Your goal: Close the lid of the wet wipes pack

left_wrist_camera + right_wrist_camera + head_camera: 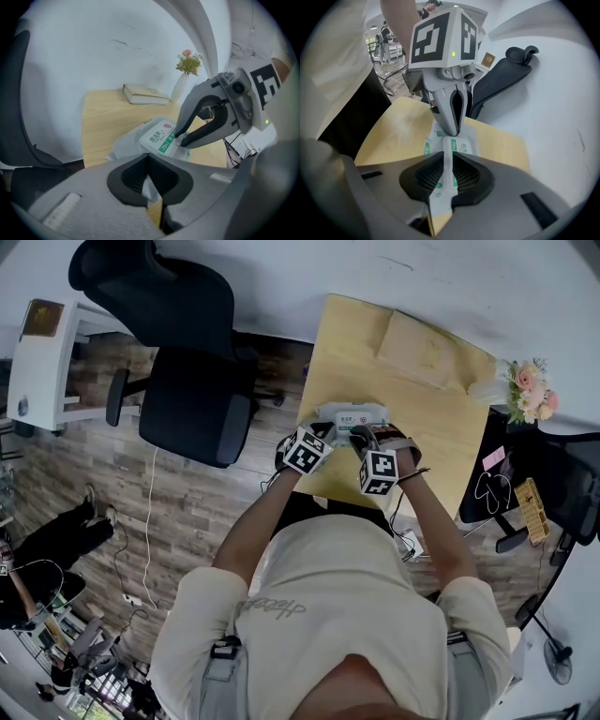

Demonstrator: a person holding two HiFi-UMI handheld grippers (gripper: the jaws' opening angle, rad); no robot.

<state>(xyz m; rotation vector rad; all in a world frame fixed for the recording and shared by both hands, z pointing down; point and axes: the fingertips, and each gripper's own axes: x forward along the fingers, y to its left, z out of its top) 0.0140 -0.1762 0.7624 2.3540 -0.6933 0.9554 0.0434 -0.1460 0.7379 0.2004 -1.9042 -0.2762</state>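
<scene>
The wet wipes pack (352, 414) lies on the wooden table (349, 341) close to its near edge. Its white lid (161, 135) with a green label is tilted up from the soft wrapper. My right gripper (449, 173) is shut on the lid's edge, which shows as a thin white strip between the jaws; from the other side its tips (181, 139) pinch that lid. My left gripper (151, 180) is shut on the wrapper's end flap, and it shows opposite as a narrow closed beak (452, 130) on the pack's far end. Both grippers (323, 431) (362, 435) meet over the pack.
A closed book (417, 348) lies at the table's far side, with a vase of pink flowers (531, 390) at the far right corner. A black office chair (192, 362) stands left of the table. A dark side surface with cables (492, 488) is to the right.
</scene>
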